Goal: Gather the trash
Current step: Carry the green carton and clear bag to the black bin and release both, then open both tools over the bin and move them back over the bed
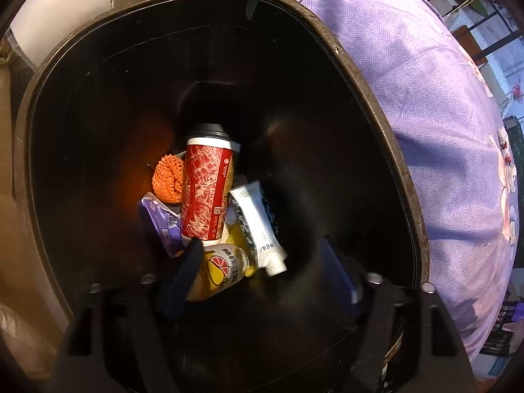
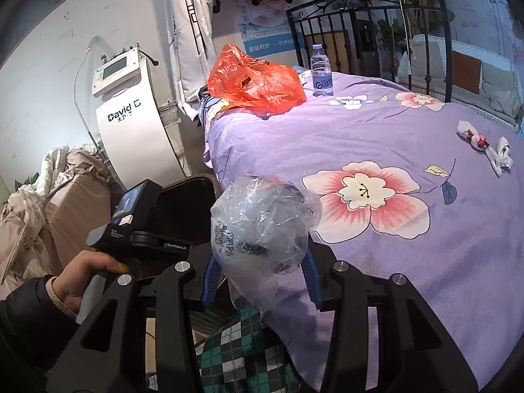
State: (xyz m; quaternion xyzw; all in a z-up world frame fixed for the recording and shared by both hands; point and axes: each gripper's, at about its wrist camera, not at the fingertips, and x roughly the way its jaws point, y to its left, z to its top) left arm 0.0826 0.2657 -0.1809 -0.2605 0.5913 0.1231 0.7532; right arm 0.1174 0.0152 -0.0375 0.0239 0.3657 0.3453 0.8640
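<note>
Crumpled clear plastic bag (image 2: 262,226) pinched in right gripper (image 2: 260,262) for binning, left gripper (image 1: 268,262) spread empty over black trash bin (image 1: 360,72).

Glossy dark plastic bin (image 1: 98,104), woven lilac cloth bedspread (image 2: 376,131), crinkled clear plastic bag (image 2: 262,219), paper cup (image 1: 206,193).

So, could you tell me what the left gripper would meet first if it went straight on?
Probably the red paper cup lying on the trash in the black bin; the left gripper points into it, open and empty. Depth is unclear.
</note>
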